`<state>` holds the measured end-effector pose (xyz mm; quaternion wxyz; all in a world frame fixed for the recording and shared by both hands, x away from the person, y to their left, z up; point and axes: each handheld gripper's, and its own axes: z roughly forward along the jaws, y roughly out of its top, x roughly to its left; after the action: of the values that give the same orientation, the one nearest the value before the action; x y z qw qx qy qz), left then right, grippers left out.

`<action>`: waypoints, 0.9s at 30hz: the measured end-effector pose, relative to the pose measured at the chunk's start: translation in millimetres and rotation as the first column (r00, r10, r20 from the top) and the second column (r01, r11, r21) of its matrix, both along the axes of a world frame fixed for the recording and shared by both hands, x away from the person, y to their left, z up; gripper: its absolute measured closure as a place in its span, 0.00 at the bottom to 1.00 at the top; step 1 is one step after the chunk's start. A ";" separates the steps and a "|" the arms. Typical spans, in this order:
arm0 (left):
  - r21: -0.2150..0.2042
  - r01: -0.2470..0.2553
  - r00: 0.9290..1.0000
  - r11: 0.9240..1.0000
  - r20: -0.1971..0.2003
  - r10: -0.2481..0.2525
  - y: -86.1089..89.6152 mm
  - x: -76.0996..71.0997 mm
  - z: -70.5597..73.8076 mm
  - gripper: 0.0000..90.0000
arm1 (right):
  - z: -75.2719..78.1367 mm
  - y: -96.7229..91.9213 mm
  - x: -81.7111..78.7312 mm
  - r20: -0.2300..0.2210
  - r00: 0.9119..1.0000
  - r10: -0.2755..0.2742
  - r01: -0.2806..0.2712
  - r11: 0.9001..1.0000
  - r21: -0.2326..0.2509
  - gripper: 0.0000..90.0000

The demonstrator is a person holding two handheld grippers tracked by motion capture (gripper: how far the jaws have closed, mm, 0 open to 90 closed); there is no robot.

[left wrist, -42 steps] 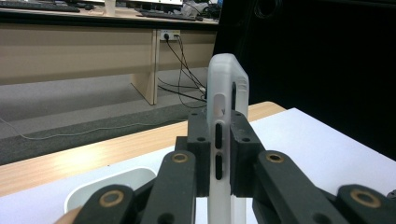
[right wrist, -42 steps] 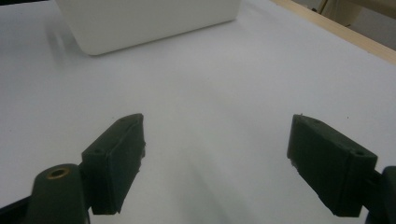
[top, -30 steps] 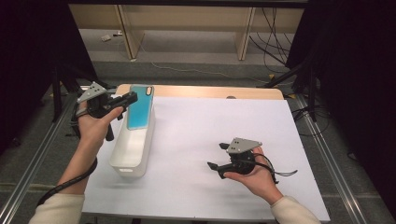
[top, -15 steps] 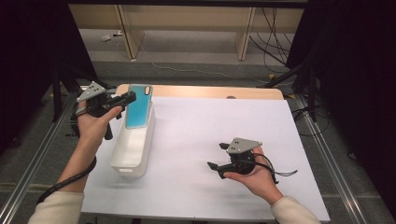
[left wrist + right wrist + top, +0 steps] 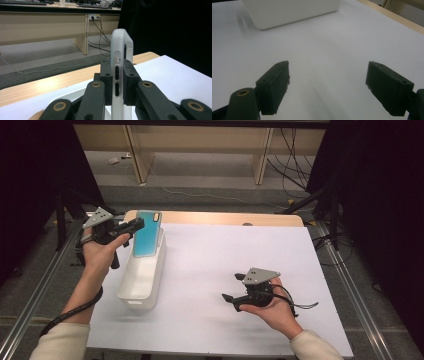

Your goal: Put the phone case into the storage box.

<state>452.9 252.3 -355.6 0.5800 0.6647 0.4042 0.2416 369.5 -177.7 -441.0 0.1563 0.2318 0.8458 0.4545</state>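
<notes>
Phone case (image 5: 148, 233) sits clamped in the left claw (image 5: 136, 225), teal face toward the high view, held upright above the far end of the white bin (image 5: 142, 275). Compared with the picture a second back, the case looks slightly higher and nearer the bin's far rim; the shift is small, and the left hand (image 5: 100, 251) has barely travelled. Judgement: the work in hand is carrying the case over the bin, either lowering it in or having just drawn it out; the frames alone do not settle which. Left gripper view shows the translucent edge of the case (image 5: 121, 75) standing vertical between the two pads (image 5: 107, 82), both pressing on it, with the button slots facing the camera; the jaws are nearly closed, gripping a thin thing by its faces. The case rises well past the pads, so the hold is on its lower part. Right claw (image 5: 231, 298) rests low over the white table (image 5: 225, 255), well to the right of the bin, cradled in the right hand (image 5: 272, 307). Right gripper view shows its pads (image 5: 274, 86) spread wide with only bare table between them and the bin (image 5: 292, 11) ahead; it holds nothing and touches nothing I can make out. Right hand unchanged across the second.
</notes>
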 end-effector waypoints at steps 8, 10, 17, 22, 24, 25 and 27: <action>0.011 0.002 1.000 1.000 -0.002 -0.002 0.2 4.3 -3.2 0.90 | -0.1 -0.1 0.1 0.000 1.000 0.000 0.000 1.000 0.000 0.23; 0.009 0.003 1.000 1.000 -0.003 -0.003 -0.3 5.7 -3.7 0.90 | -0.3 0.1 -0.1 -0.003 1.000 0.000 0.000 1.000 -0.001 0.23; 0.021 0.004 1.000 1.000 -0.004 -0.004 -0.5 10.5 -4.3 0.90 | 0.4 -0.1 0.1 0.001 1.000 0.001 -0.001 1.000 0.001 0.23; 0.028 0.003 1.000 1.000 -0.002 -0.003 0.0 14.0 -4.2 0.90 | -1.4 0.9 0.2 0.004 1.000 -0.004 0.004 1.000 0.012 0.23; 0.034 0.003 1.000 0.999 -0.001 -0.003 0.4 15.0 -4.6 0.90 | -0.2 0.1 0.0 -0.006 1.000 0.002 -0.002 1.000 0.002 0.23; 0.032 0.004 1.000 0.999 -0.001 -0.004 0.3 15.5 -5.0 0.90 | -0.1 0.0 0.0 -0.003 1.000 0.002 -0.002 1.000 0.002 0.23; 0.037 0.001 1.000 0.999 -0.002 -0.001 0.3 16.3 -6.4 0.90 | -0.1 -0.2 -0.1 -0.003 1.000 0.001 -0.001 1.000 0.004 0.23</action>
<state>469.2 252.5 -362.0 0.5674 0.6757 0.3999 0.2482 369.4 -177.9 -441.1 0.1545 0.2324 0.8452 0.4557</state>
